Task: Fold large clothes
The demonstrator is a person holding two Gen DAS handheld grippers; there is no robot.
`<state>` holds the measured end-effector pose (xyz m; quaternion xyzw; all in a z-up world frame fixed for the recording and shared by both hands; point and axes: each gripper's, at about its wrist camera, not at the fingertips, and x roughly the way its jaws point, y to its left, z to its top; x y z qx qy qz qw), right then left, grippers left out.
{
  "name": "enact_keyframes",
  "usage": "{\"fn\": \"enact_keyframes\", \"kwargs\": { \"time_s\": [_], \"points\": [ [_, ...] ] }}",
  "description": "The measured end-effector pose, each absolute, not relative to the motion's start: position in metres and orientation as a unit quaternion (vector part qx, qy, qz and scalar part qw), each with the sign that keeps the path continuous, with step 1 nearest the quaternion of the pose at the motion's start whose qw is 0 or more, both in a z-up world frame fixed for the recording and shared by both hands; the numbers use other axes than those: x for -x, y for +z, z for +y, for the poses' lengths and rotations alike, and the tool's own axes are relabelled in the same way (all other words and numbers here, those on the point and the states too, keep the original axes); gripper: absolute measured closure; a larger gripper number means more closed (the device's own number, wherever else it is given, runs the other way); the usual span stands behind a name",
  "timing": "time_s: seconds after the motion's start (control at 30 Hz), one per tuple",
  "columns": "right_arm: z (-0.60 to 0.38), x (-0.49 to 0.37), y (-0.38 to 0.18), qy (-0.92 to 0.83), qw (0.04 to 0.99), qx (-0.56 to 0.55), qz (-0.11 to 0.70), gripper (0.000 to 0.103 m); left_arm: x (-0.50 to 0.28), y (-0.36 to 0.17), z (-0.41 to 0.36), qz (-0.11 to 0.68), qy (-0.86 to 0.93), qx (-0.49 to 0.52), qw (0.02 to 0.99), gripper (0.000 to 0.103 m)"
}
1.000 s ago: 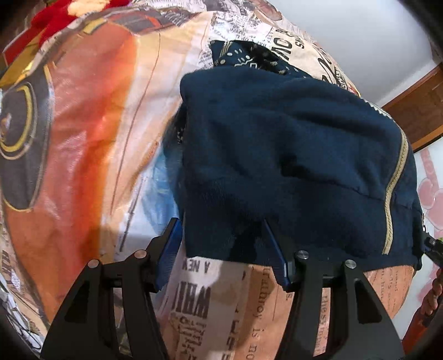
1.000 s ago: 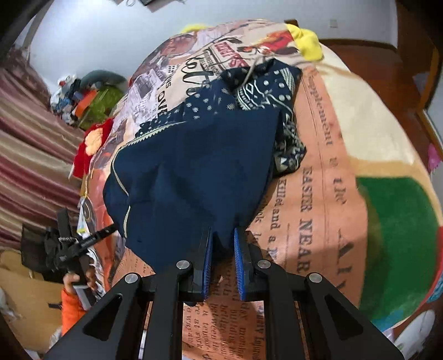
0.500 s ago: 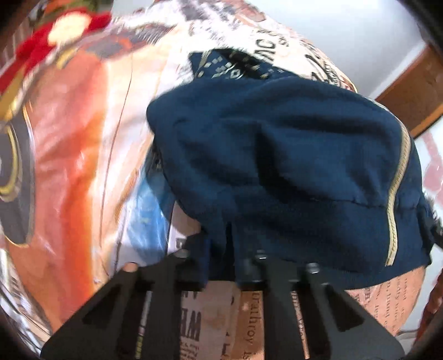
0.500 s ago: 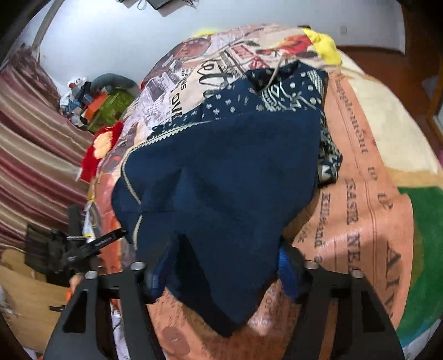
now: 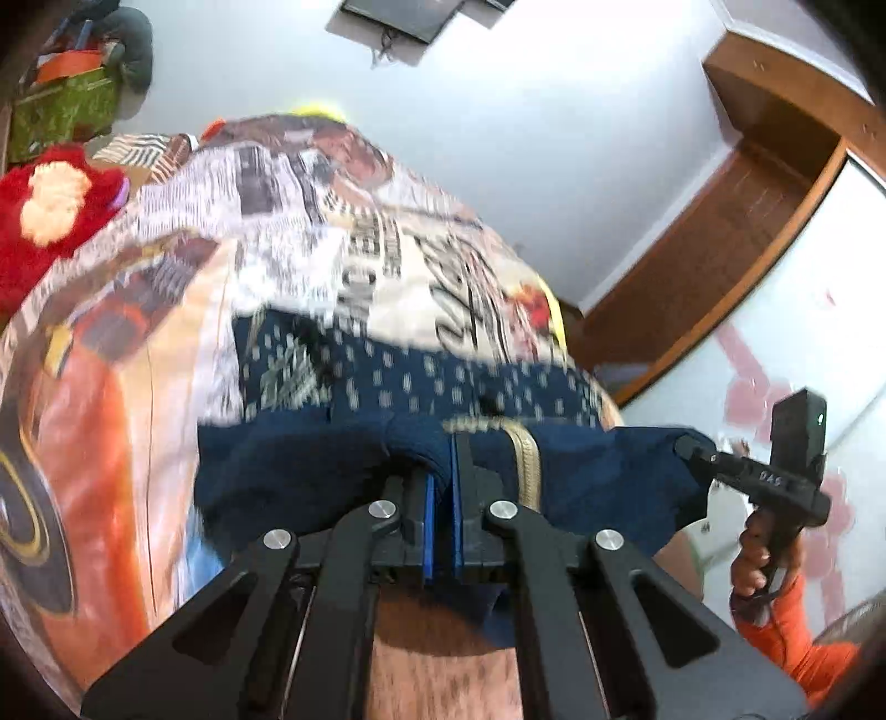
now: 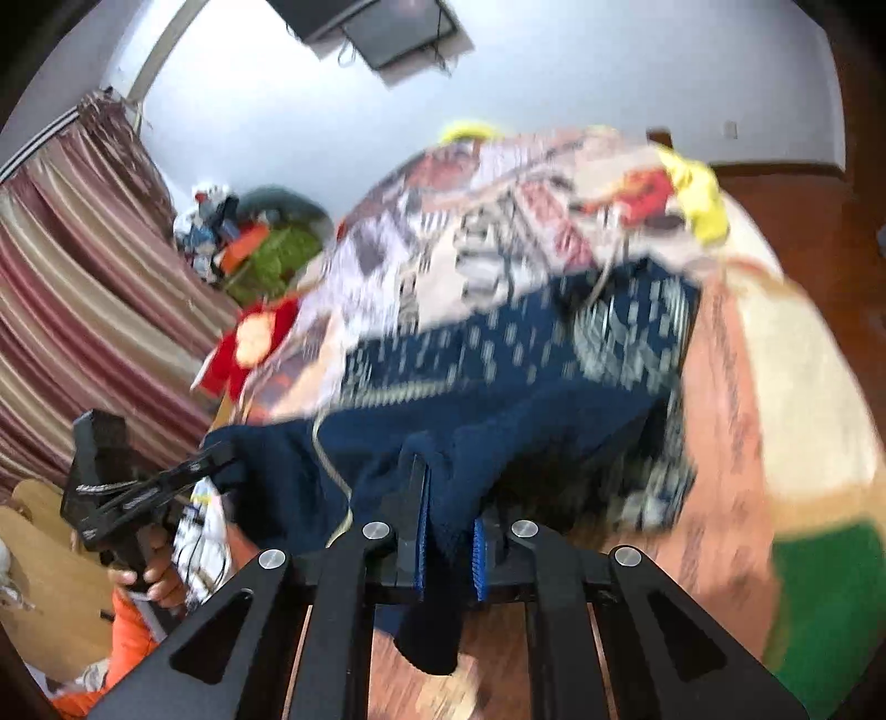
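Note:
A large navy garment (image 5: pixel 310 471) with a gold trim stripe (image 5: pixel 526 465) and a white-patterned panel (image 5: pixel 421 382) lies on the printed bedspread (image 5: pixel 310 232). My left gripper (image 5: pixel 441 476) is shut on a fold of its near edge. My right gripper (image 6: pixel 449 498) is shut on another fold of the garment (image 6: pixel 498 437), with cloth hanging down between its blue pads (image 6: pixel 422 531). The near edge is lifted off the bed. The right gripper also shows in the left wrist view (image 5: pixel 692 448), gripping the garment's right corner. Both views are blurred.
A red plush toy (image 5: pixel 50 216) sits at the bed's left side. Striped curtains (image 6: pixel 72 310) hang at the left, with a cluttered pile (image 6: pixel 243 243) in the corner. A wooden door frame (image 5: pixel 720 260) stands at the right. A dark screen (image 6: pixel 382 27) hangs on the wall.
Both grippers shut on the garment's near edge and lifted it. The views tilted up toward the far wall. The right gripper had been open half a second ago.

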<state>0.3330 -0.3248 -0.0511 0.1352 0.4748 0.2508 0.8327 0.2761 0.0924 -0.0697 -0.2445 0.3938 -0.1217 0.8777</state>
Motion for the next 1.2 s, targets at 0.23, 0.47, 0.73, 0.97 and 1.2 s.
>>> {"fn": "enact_keyframes", "kwargs": {
  "time_s": [0.23,0.47,0.73,0.97,1.2],
  "points": [
    [-0.338,-0.421,-0.046,0.207,0.856,-0.141,0.453,0.094,-0.357,-0.085,0.120,0.410,-0.029,0.232,0.882,0.099],
    [-0.318,-0.496,-0.110,0.156,0.853,-0.068,0.492,0.094,-0.422,-0.179,0.143,0.491,0.072,0.204,0.844,0.099],
    [-0.330,-0.527,-0.149,0.188,0.829,-0.060,0.523,0.093,-0.438,-0.229,0.147,0.519,0.096,0.158,0.834,0.096],
    [-0.378,-0.536,-0.130,0.201,0.794,-0.195,0.540,0.093,-0.425,-0.181,0.155,0.476,0.206,0.021,0.855,0.090],
    [-0.417,-0.523,-0.103,0.144,0.815,-0.236,0.509,0.093,-0.393,-0.146,0.162,0.493,0.133,0.063,0.858,0.072]
  ]
}}
